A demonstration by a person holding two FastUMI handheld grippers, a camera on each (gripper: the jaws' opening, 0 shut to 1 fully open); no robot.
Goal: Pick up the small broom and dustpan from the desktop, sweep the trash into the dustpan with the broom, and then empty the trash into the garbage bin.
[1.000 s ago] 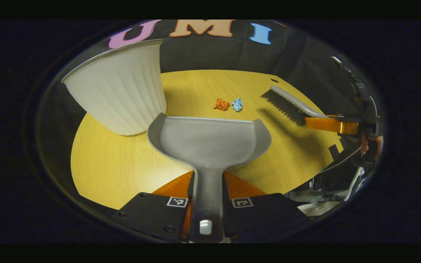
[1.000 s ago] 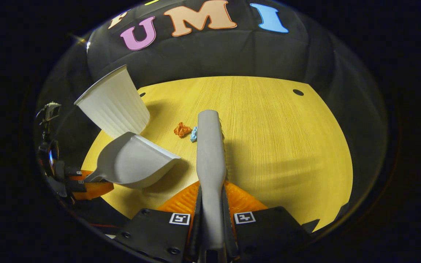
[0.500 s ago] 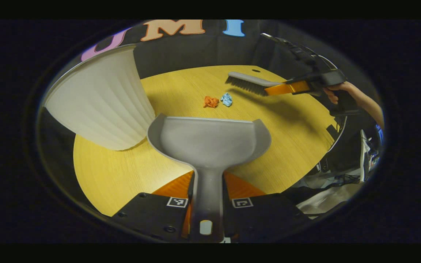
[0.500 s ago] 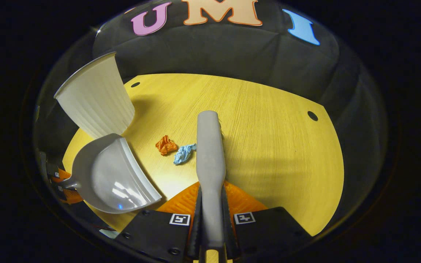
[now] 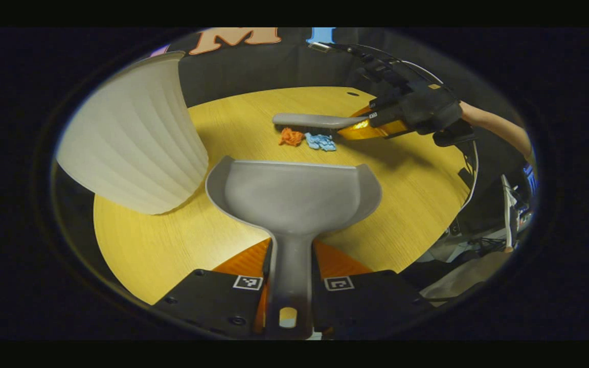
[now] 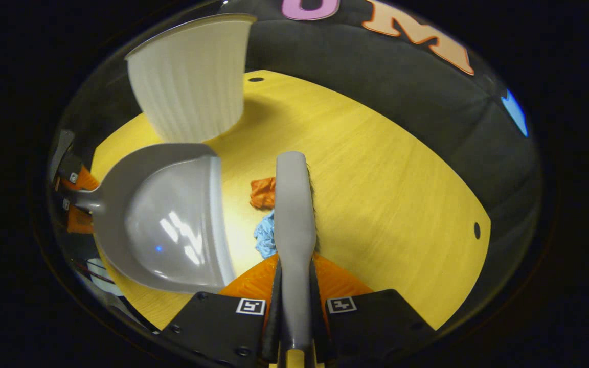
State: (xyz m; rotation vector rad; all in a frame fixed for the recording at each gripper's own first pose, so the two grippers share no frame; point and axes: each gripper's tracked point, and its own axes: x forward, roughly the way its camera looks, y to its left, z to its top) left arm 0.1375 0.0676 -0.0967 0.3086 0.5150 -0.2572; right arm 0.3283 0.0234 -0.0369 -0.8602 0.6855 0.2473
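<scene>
In the left gripper view, the bin (image 5: 131,138) is filling more of the upper left than before. The left gripper (image 5: 290,276) is clamping the dustpan (image 5: 294,191) handle at center. The broom (image 5: 315,120), gripped by the right gripper (image 5: 376,125), has dropped beside the orange scrap (image 5: 291,137) and blue scrap (image 5: 321,142) on the table (image 5: 172,240), its bristles hidden.

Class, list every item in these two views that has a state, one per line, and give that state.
Dustpan: held by left tongs, empty.
Broom: held by right tongs, beside the scraps.
Orange scrap: crumpled, on the table.
Blue scrap: crumpled, unswept.
White bin: upright.
</scene>
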